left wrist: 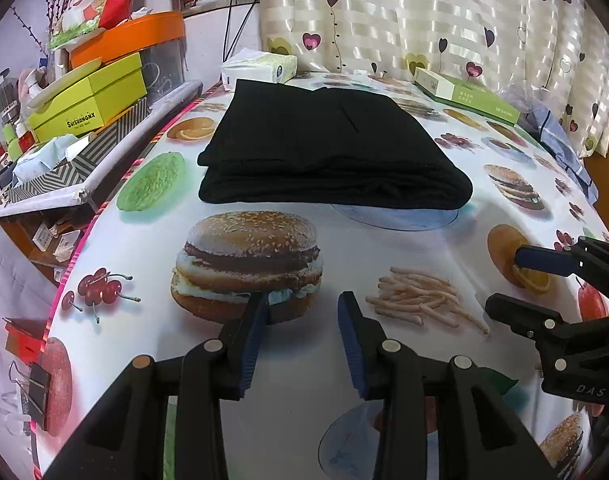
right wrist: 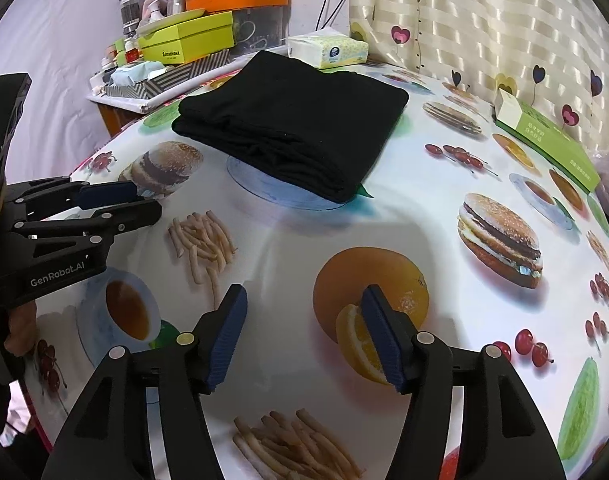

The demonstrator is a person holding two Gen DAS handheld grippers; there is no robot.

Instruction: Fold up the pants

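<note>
Black pants [left wrist: 324, 144] lie folded in a thick rectangular stack on the food-print tablecloth [left wrist: 344, 248], beyond both grippers; the same stack of pants [right wrist: 292, 124] shows in the right wrist view. My left gripper [left wrist: 304, 300] hovers over the printed burger, well short of the pants, open with nothing between its blue pads. My right gripper [right wrist: 304, 296] stands open over the printed orange, also short of the stack and holding nothing. Each gripper appears in the other's view: the right gripper [left wrist: 500, 280] at the right edge, the left gripper [right wrist: 144, 200] at the left edge.
A tissue pack [left wrist: 260, 66] and a green box [left wrist: 464, 96] sit behind the pants by the curtain. Stacked boxes [left wrist: 88, 100] crowd a side shelf to the left. Blue checked cloth [left wrist: 560, 144] lies at the far right. A hand [right wrist: 12, 324] grips the left tool.
</note>
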